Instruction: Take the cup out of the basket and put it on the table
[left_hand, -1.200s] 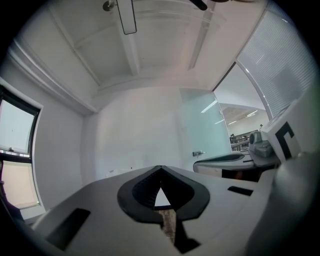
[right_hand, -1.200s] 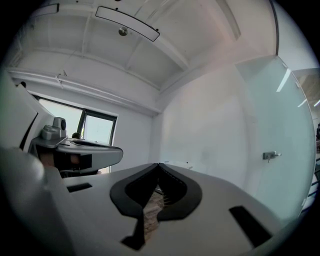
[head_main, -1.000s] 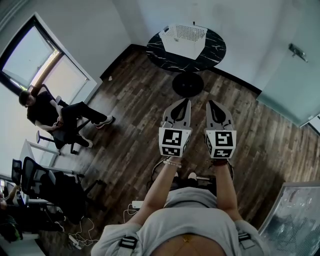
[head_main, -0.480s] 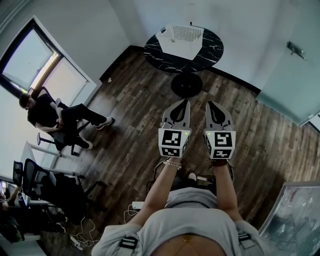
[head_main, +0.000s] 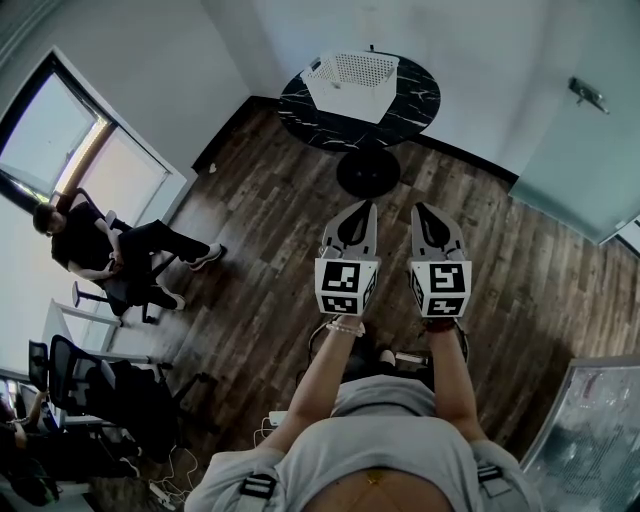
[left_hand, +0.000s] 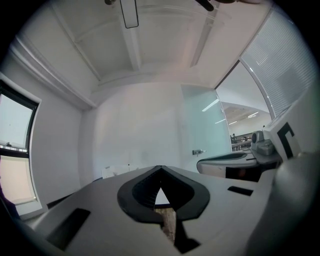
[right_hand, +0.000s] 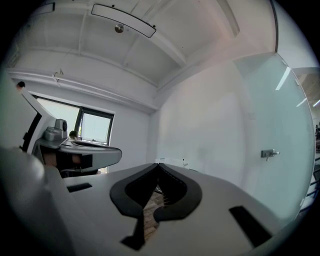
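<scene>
A white mesh basket (head_main: 352, 82) stands on a round black marble table (head_main: 418, 102) far ahead, by the white wall. No cup shows from here; the basket's inside is hidden. My left gripper (head_main: 366, 204) and right gripper (head_main: 419, 207) are held side by side over the wooden floor, well short of the table. Both are shut with nothing between the tips. In the left gripper view the left gripper (left_hand: 160, 168) points at the wall, and a sliver of the basket (left_hand: 116, 171) shows. The right gripper (right_hand: 159, 165) also points at the wall.
The table's black round foot (head_main: 367, 171) sits on the dark wood floor (head_main: 260, 240). A person sits on a chair (head_main: 105, 245) at the left by the window. A frosted glass door (head_main: 585, 130) is at the right. Office chairs (head_main: 95, 380) stand at lower left.
The table and basket have slid slightly up and left in the head view. Both grippers keep the same shut pose side by side.
</scene>
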